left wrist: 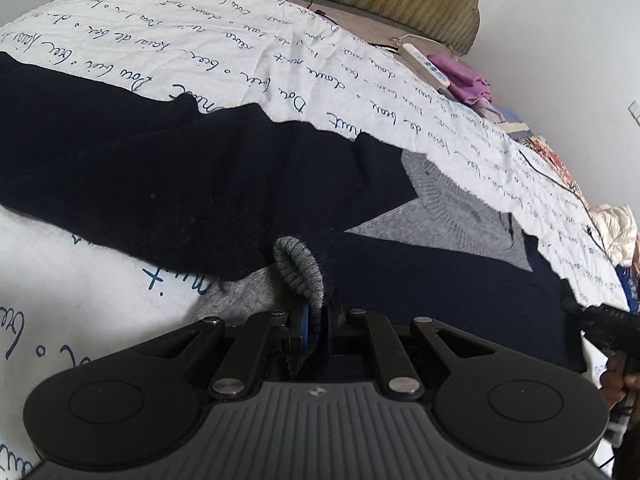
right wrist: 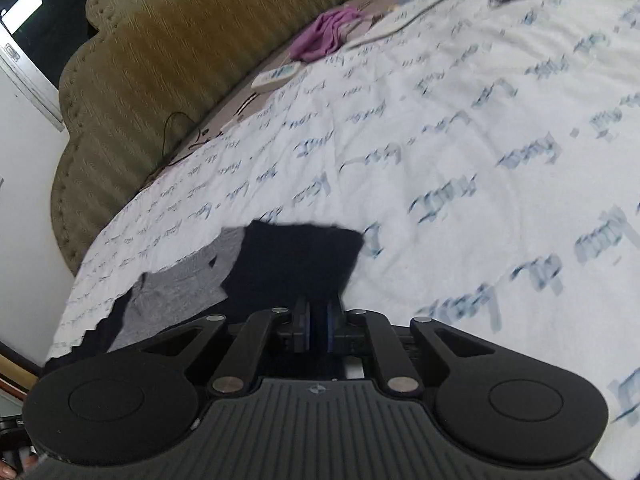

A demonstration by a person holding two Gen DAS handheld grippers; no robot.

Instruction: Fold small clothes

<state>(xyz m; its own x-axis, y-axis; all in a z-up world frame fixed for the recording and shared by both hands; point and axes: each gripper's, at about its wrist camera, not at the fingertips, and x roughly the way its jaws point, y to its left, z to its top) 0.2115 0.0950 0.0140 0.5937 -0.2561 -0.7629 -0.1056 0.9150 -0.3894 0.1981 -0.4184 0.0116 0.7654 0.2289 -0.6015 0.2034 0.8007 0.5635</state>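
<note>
A navy and grey knitted sweater [left wrist: 180, 184] lies spread on a white bed cover [left wrist: 200, 40] printed with blue handwriting. Its grey chest panel [left wrist: 448, 216] shows to the right. My left gripper [left wrist: 318, 328] is shut on a grey ribbed cuff [left wrist: 298, 264], which stands up in a loop just above the pads. In the right wrist view, my right gripper [right wrist: 319, 326] is shut on a navy part of the sweater [right wrist: 300, 256], with a grey part [right wrist: 180, 280] lying to its left. A person's hand [left wrist: 618, 380] shows at the right edge of the left wrist view.
An olive padded headboard [right wrist: 160, 60] runs along the far side of the bed. A white remote [left wrist: 424, 66] and a purple cloth [left wrist: 464, 76] lie near it. A thin black cable [left wrist: 560, 184] crosses the cover, and crumpled white fabric [left wrist: 616, 228] sits at the right edge.
</note>
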